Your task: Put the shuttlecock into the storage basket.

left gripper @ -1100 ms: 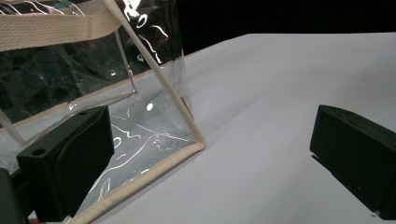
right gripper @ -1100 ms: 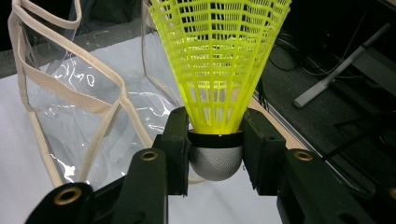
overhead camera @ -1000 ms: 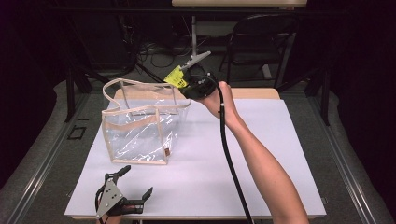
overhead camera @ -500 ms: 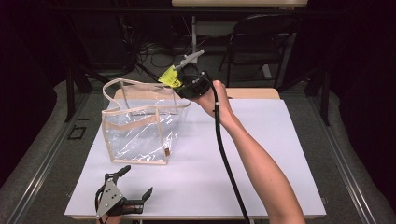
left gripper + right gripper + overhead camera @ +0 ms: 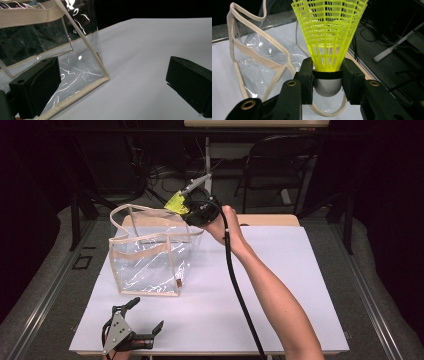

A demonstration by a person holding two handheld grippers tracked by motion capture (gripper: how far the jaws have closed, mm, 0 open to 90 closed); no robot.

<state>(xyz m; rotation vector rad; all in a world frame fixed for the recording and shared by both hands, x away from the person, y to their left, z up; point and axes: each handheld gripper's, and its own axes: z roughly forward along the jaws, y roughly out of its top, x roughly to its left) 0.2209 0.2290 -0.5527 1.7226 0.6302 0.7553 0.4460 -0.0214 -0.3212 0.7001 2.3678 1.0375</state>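
A: How is the shuttlecock (image 5: 329,37) seen?

B: A yellow plastic lattice skirt is seen flaring upward, with a black band and a silvery rounded head below. It is clamped at the head between the jaws of the right gripper (image 5: 327,83), held in the air above the far right corner of the clear bag (image 5: 150,255).

A: And the bag?

B: Transparent plastic is edged with beige trim and two beige handles; it is stood open on the white table (image 5: 300,285).

A: What is counted?

B: One shuttlecock, one bag, two grippers. The left gripper (image 5: 131,332) is rested at the near table edge, its jaws spread apart, with nothing gripped.
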